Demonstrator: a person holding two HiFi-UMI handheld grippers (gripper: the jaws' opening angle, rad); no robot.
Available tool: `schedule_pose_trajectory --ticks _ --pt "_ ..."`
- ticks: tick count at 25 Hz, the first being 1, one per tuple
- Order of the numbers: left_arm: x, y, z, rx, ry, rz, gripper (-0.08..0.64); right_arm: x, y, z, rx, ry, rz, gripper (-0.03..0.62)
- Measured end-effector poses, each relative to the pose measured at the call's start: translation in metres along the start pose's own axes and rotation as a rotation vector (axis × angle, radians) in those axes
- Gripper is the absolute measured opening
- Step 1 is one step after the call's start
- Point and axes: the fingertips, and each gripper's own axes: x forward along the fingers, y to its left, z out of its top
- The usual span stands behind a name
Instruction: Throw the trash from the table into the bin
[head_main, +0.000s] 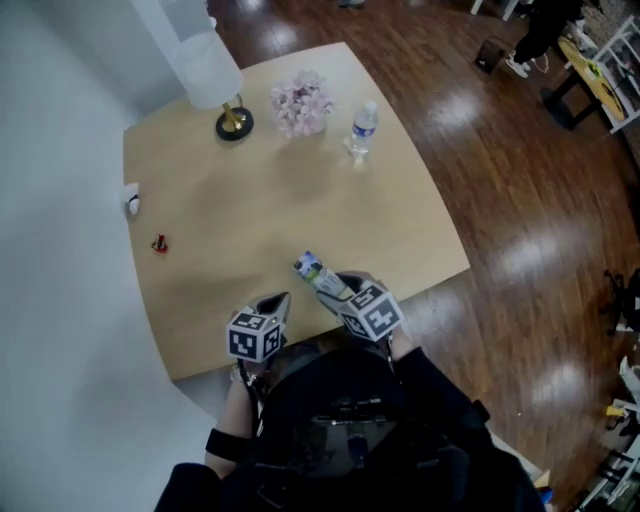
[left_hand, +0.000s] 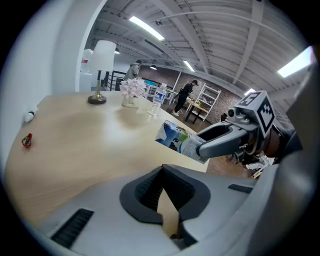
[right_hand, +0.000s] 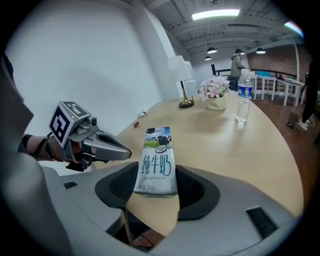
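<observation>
A small milk carton (head_main: 311, 269) (right_hand: 156, 161) with a cow picture is clamped between the jaws of my right gripper (head_main: 330, 286) (right_hand: 157, 183), held over the near edge of the light wooden table (head_main: 250, 220). The left gripper view shows the same carton (left_hand: 179, 139) sticking out of the right gripper (left_hand: 212, 144). My left gripper (head_main: 277, 301) (left_hand: 167, 202) hovers just to the left of it, jaws together and empty. From the right gripper view it (right_hand: 106, 148) looks like a closed point. A small red scrap (head_main: 159, 243) (left_hand: 27, 140) lies near the table's left edge. No bin is in view.
At the far end stand a white lamp (head_main: 233, 122), a pot of pale flowers (head_main: 301, 104) and a water bottle (head_main: 364, 127). A small white item (head_main: 132, 203) lies at the left edge by the white wall. Dark wood floor lies to the right.
</observation>
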Motion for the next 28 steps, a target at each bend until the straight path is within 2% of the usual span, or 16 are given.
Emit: schedule_pose_trajectory --ticks 5,13,16,21,25,28 --pt "0.041 -0.058 0.011 0.038 0.044 -0.019 0.003 -0.04 -0.042 -0.026 0.048 -0.034 0.006 0.245" --pt "0.123 -0.192 0.034 0.13 0.107 -0.101 0.003 -0.144 -0.127 -0.099 0.171 -0.091 -0.049 0.245" --pt "0.149 -0.234 0.036 0.162 0.139 -0.154 0.003 -0.172 -0.156 -0.127 0.233 -0.102 -0.09 0.245" --pt "0.177 -0.282 0.035 0.267 0.212 -0.254 0.003 -0.207 -0.192 -0.165 0.364 -0.128 -0.184 0.245" --pt "0.202 -0.313 0.049 0.339 0.225 -0.343 0.003 -0.23 -0.213 -0.185 0.476 -0.138 -0.265 0.245" --pt "0.22 -0.342 0.052 0.392 0.231 -0.423 0.003 -0.246 -0.222 -0.198 0.517 -0.134 -0.325 0.245"
